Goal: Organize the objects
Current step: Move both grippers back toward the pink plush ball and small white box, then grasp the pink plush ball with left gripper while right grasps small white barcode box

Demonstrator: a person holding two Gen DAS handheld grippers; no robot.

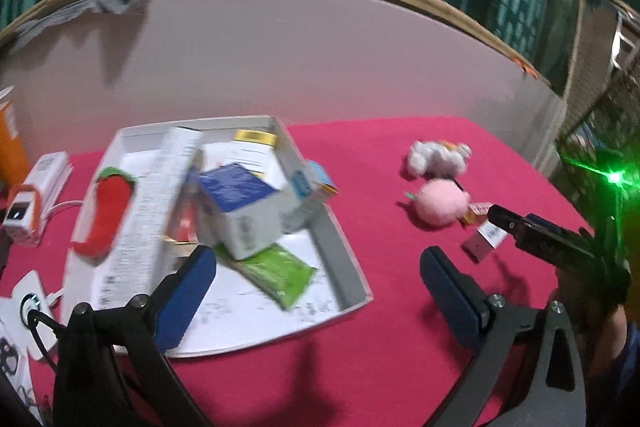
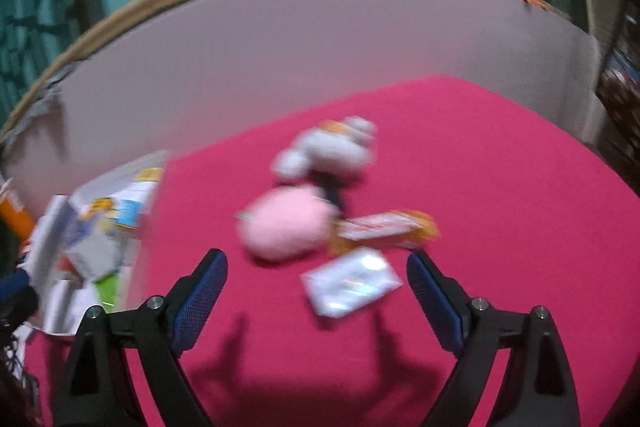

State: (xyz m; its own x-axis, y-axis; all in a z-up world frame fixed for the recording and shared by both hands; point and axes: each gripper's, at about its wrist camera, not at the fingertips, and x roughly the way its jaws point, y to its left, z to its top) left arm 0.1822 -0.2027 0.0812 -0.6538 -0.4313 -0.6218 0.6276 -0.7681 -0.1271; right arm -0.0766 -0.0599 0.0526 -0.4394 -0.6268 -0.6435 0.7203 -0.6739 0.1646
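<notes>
A white tray (image 1: 352, 259) on the pink cloth holds several boxes, a blue-topped box (image 1: 240, 203), a long white box (image 1: 156, 203), a red plush chilli (image 1: 104, 215) and a green packet (image 1: 280, 273). My left gripper (image 1: 316, 275) is open and empty, just in front of the tray. My right gripper (image 2: 316, 285) is open over a small silvery packet (image 2: 352, 287). Behind it lie a pink plush (image 2: 288, 227), an orange-and-white packet (image 2: 384, 229) and a white plush (image 2: 328, 147). The right gripper also shows in the left wrist view (image 1: 540, 235).
An orange bottle (image 1: 10, 143) and a white-and-orange device (image 1: 28, 203) stand left of the tray. A white socket strip (image 1: 24, 311) lies at the front left. A pale wall (image 1: 320, 59) closes the back of the table. The tray (image 2: 132, 279) sits left in the right wrist view.
</notes>
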